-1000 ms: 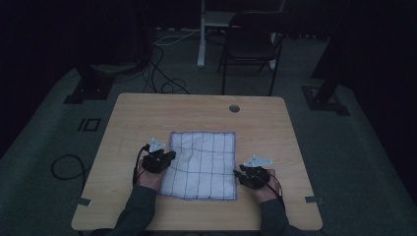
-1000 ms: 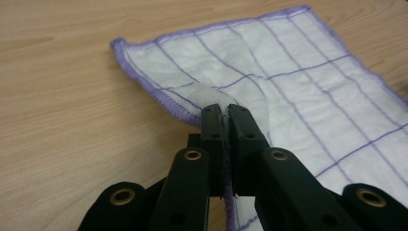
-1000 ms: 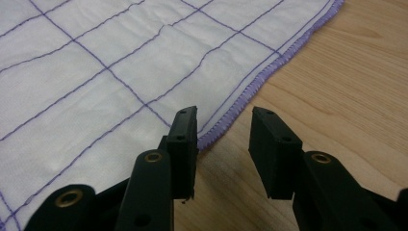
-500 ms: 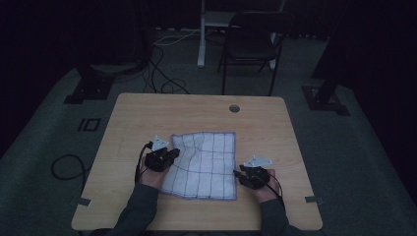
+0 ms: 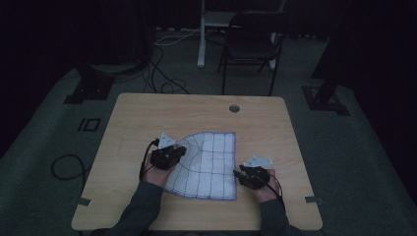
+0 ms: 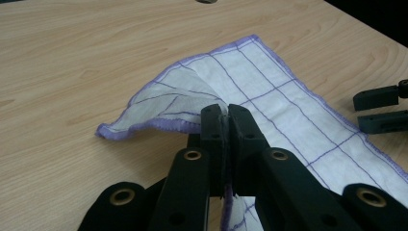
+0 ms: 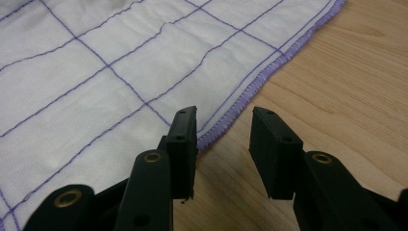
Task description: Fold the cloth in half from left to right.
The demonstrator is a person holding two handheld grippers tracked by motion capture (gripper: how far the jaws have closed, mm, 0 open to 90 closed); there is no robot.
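Observation:
A white cloth (image 5: pixel 212 160) with purple grid lines and a purple hem lies on the wooden table (image 5: pixel 147 113). My left gripper (image 5: pixel 180 149) is shut on the cloth's left edge and holds it a little above the wood. In the left gripper view the pinched cloth (image 6: pixel 288 106) rises in a fold to the closed jaws of the left gripper (image 6: pixel 226 113). My right gripper (image 5: pixel 237 173) stands open at the cloth's right edge near the front. In the right gripper view the hem of the cloth (image 7: pixel 120 72) runs just inside the jaws of the right gripper (image 7: pixel 223 127), and neither pad presses it.
A round cable hole (image 5: pixel 234 108) sits near the table's far edge. Beyond the table stand a dark chair (image 5: pixel 255 44) and a white post (image 5: pixel 201 34). Cables (image 5: pixel 64 167) lie on the floor at the left. The right gripper's jaws (image 6: pixel 380 108) show at the left gripper view's right edge.
My left gripper has risen and moved inward with the cloth's left edge, so that side now lifts and bunches. The right gripper has kept still.

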